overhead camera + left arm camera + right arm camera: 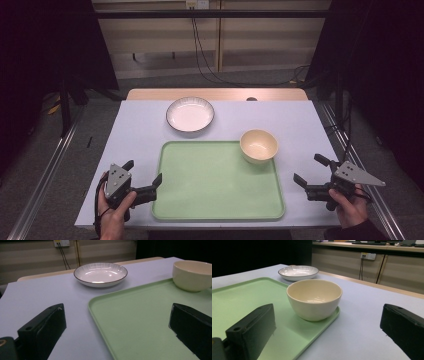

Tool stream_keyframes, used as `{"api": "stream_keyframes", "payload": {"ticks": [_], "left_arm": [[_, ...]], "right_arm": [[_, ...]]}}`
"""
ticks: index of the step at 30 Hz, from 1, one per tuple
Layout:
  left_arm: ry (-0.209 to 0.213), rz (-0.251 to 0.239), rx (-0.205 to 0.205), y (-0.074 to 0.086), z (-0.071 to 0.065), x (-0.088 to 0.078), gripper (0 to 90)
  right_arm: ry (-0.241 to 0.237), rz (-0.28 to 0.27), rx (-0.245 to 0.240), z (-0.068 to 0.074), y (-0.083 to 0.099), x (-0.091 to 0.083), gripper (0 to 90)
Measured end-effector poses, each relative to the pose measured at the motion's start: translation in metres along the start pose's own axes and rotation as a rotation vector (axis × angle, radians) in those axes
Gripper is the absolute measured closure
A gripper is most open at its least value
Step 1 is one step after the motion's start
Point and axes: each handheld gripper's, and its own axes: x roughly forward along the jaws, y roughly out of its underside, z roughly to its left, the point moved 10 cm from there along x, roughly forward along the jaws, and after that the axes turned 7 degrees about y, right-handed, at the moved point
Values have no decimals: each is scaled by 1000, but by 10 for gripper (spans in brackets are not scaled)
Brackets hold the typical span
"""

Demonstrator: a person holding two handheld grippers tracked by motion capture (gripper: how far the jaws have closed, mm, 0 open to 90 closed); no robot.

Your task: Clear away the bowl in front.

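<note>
From above, I am holding my left gripper (145, 172) and right gripper (309, 170) spread apart, flanking the green tray (215, 200). Through my right gripper view, the cream bowl (314, 298) is sitting glossy, seemingly empty, in the tray's corner. Beyond, a white ribbed plate (100, 273) is resting.

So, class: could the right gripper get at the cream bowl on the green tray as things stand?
Probably yes. The right gripper has its jaws open toward the round cream bowl, which sits in the flat green tray's near corner, and bare table lies between them.
</note>
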Motion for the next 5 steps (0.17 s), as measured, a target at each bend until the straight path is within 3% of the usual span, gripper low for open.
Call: {"api": "stream_keyframes", "payload": {"ticks": [2,4,5], "left_arm": [[19,-14,-14,1,-1,-3,6],[8,-22,-31,-1,0,-2,12],[13,-29,-26,-2,1,-2,14]], "right_arm": [[4,16,-5,-1,3,2,0],[13,42,-14,-2,6,5,0],[22,78,-47,-4,11,8,4]]}}
